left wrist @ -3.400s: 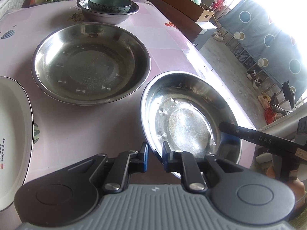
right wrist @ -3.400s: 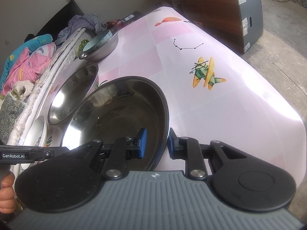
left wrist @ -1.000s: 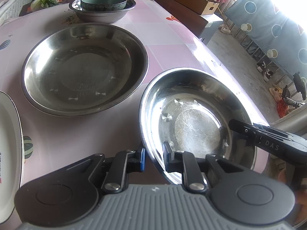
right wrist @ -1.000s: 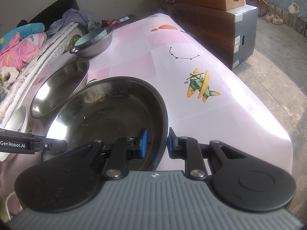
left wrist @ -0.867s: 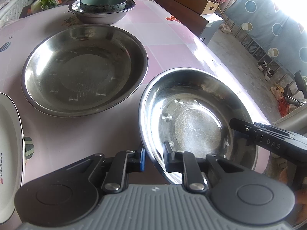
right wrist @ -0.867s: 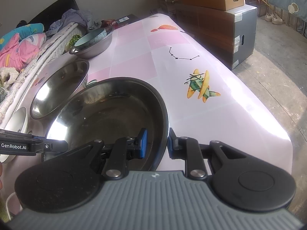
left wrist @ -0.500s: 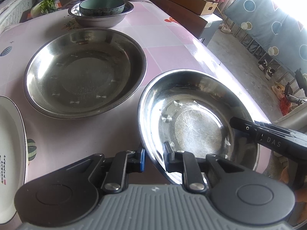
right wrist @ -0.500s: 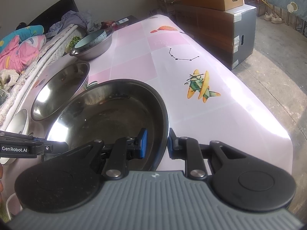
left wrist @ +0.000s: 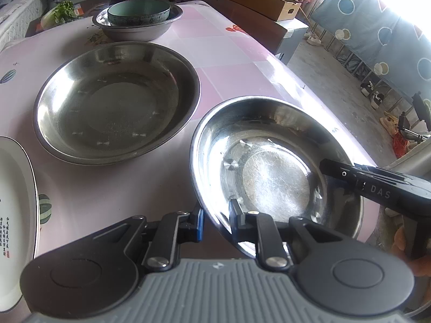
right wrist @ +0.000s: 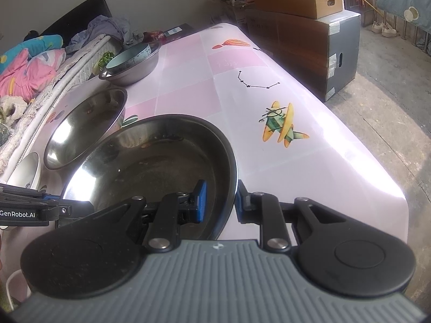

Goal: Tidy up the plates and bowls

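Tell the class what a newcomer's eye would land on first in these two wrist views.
First, the near steel basin, gripped at opposite rims by the left gripper and the right gripper. Beyond it sits a wider steel basin on the pink table, then a green bowl nested in a third basin.

The left gripper pinches a rim at six o'clock, angled steeply downward. The right gripper does likewise.

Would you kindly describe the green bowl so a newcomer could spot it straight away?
Look to the far end of the pink table, beyond the two steel pans. There a steel basin sits, and the green bowl rests inside it. It is the only coloured, non-metal dish there.
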The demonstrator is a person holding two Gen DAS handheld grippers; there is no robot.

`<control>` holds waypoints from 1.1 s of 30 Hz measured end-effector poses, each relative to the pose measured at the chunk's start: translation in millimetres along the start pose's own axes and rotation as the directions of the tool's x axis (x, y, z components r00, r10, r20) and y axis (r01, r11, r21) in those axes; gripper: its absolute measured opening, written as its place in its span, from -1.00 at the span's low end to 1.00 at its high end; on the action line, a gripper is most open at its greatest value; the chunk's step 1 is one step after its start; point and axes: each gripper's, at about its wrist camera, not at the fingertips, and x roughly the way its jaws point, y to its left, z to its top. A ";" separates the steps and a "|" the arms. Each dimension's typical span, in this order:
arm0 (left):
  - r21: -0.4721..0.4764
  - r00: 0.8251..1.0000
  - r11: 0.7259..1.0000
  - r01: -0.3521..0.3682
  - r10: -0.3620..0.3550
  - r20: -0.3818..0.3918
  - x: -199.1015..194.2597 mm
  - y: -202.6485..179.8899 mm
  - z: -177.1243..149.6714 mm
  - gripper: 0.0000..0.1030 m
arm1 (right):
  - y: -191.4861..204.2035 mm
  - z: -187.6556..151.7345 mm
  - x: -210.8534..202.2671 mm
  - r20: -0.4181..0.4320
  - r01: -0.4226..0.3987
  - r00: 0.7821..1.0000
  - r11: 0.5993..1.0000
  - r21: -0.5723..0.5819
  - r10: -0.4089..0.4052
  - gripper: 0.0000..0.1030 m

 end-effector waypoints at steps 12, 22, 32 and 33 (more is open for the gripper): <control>0.010 1.000 1.000 -0.008 0.008 0.000 2.6 -3.2 -5.7 -0.65 | -0.1 -3.4 2.5 0.009 0.013 1.000 1.000 -0.026 -0.013 -0.62; -0.022 0.999 0.999 0.036 -0.035 0.026 -3.8 2.2 -14.7 0.00 | -7.7 -4.7 1.9 0.019 0.006 1.000 1.000 0.004 -0.006 -0.59; -0.069 0.957 0.977 0.200 -0.180 0.227 -29.7 25.2 -23.7 0.83 | -11.3 -9.2 -2.0 0.047 -0.071 0.996 0.997 0.033 0.070 0.21; -0.114 0.946 0.962 0.249 -0.216 0.241 -30.3 31.1 -24.9 0.90 | -11.1 -9.5 -2.5 0.050 -0.076 0.996 0.997 0.031 0.074 0.34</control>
